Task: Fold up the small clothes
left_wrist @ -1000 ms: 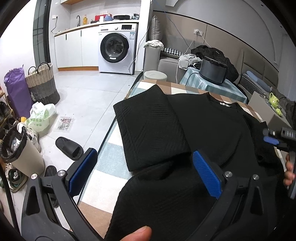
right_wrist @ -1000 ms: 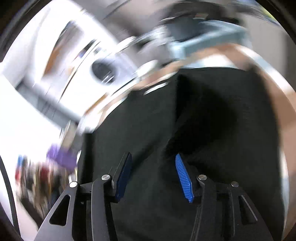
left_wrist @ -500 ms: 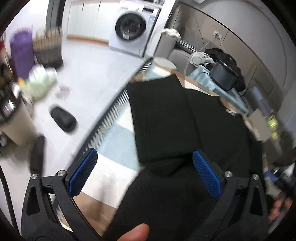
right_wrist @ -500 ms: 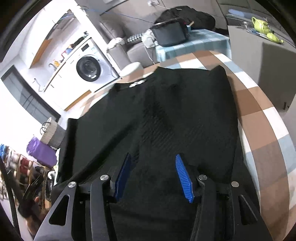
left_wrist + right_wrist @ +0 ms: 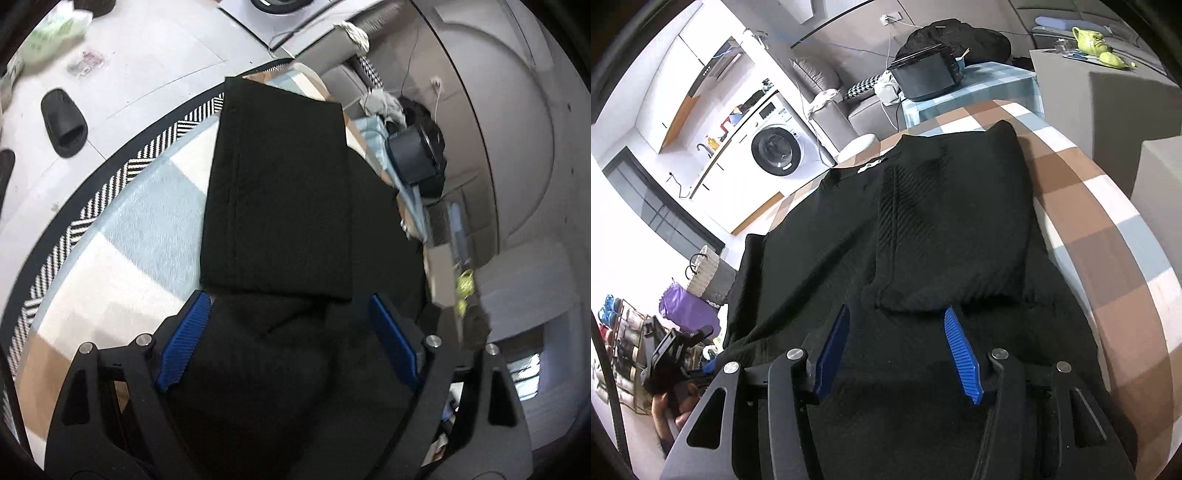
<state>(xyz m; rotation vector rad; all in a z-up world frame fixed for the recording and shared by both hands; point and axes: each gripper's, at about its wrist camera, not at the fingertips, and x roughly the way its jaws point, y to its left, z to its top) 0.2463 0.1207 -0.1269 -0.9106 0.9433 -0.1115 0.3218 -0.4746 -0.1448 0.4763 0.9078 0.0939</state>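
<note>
A black knit top (image 5: 820, 258) lies spread on the checked tablecloth (image 5: 1089, 206), its neck label (image 5: 871, 166) at the far end. One sleeve panel (image 5: 280, 184) is folded inward on the left side, another (image 5: 953, 229) on the right. My left gripper (image 5: 288, 332) hangs low over the near end of its panel, jaws closing, black fabric beneath and between the blue pads but not pinched. My right gripper (image 5: 895, 350) hovers over the near end of the right panel, jaws partly apart and opening slightly, gripping nothing. The left gripper (image 5: 676, 354) and a hand also show at the right wrist view's lower left.
The table edge (image 5: 110, 192) curves close on the left, with floor and a black slipper (image 5: 62, 122) beyond. A washing machine (image 5: 779, 151), a black appliance (image 5: 923, 77) on a small blue table, a grey box (image 5: 1108, 92) and a basket (image 5: 709, 273) surround the table.
The left gripper has rolled and dropped toward the garment, its jaws have narrowed, and the thumb at the bottom edge is gone. The right gripper has slid across the top, and its view has sharpened.
</note>
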